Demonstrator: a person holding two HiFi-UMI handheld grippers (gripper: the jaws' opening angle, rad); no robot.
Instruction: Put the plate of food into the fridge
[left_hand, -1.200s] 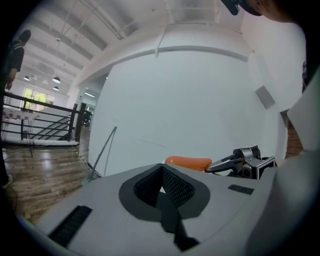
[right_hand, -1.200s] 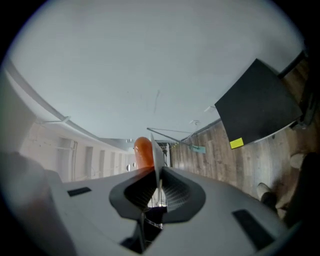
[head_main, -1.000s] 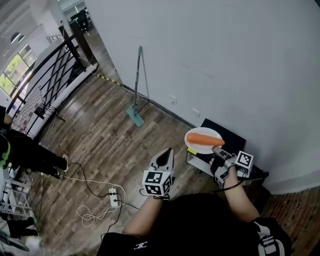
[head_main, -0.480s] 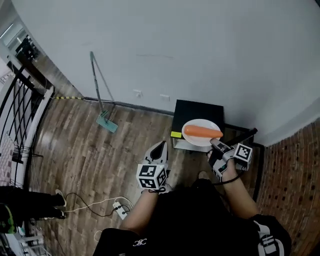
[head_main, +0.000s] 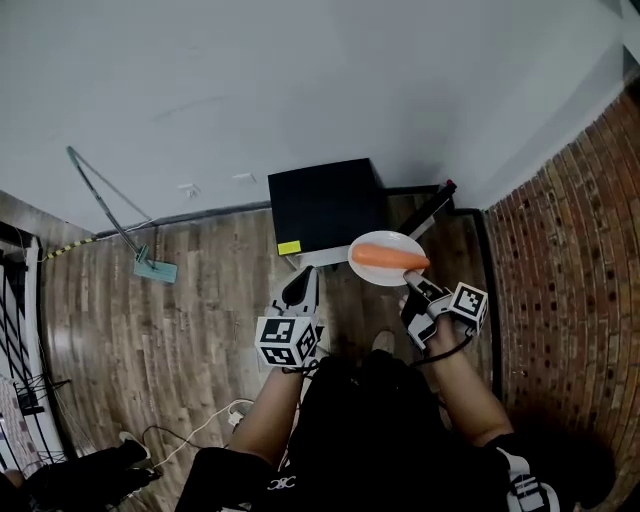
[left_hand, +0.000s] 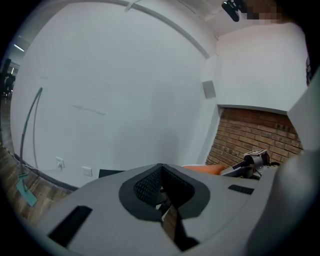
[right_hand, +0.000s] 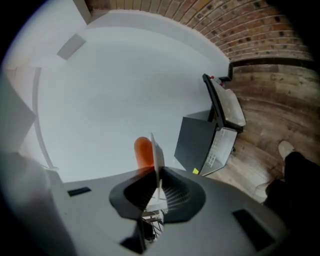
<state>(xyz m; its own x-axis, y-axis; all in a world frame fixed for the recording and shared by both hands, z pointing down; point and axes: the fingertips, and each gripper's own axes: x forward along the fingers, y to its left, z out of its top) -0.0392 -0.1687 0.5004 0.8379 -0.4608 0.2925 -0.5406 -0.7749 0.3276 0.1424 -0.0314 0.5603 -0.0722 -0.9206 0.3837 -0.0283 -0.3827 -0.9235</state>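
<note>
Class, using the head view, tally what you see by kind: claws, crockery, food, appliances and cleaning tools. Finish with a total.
Claws: 2, the left claw and the right claw
White plate: 1
Carrot: 1
Black mini fridge: 1
Mop: 1
Total: 6

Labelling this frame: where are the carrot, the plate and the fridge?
carrot (head_main: 388, 257), head view, its middle
plate (head_main: 385, 239), head view, bare far rim
fridge (head_main: 325, 205), head view, black top
</note>
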